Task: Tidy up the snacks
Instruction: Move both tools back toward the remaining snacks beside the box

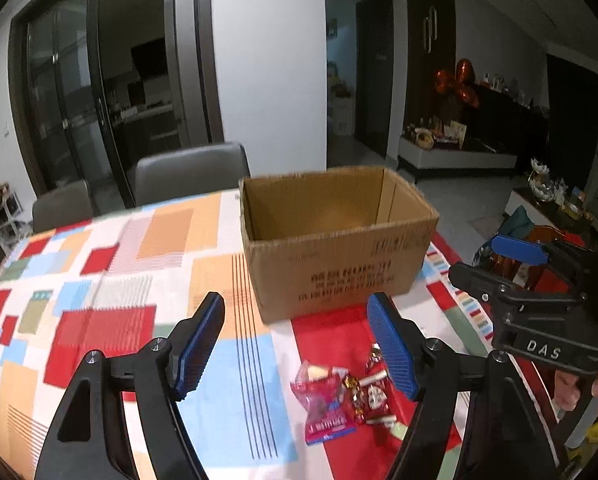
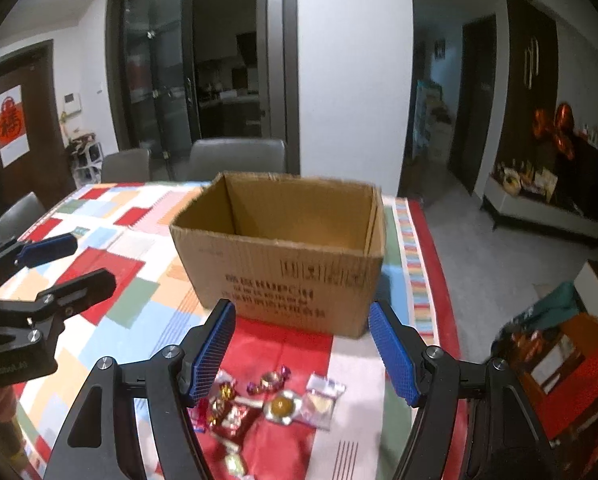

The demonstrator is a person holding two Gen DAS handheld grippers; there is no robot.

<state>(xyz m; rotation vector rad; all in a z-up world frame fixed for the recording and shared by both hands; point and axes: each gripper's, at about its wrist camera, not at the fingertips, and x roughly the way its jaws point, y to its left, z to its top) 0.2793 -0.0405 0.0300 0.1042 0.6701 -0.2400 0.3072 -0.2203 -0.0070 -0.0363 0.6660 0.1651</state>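
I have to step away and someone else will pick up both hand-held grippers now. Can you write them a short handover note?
Left hand-held gripper: open, nothing between its pads.
Right hand-held gripper: open, holding nothing.
Cardboard box: upright on the patterned tablecloth, top open; what shows of its inside looks empty.
Snacks: small wrapped sweets and packets in a loose pile on the cloth, in front of the box, just below both grippers.
Done: apparently nothing packed yet.
Left: pick up the snacks and put them in the box.
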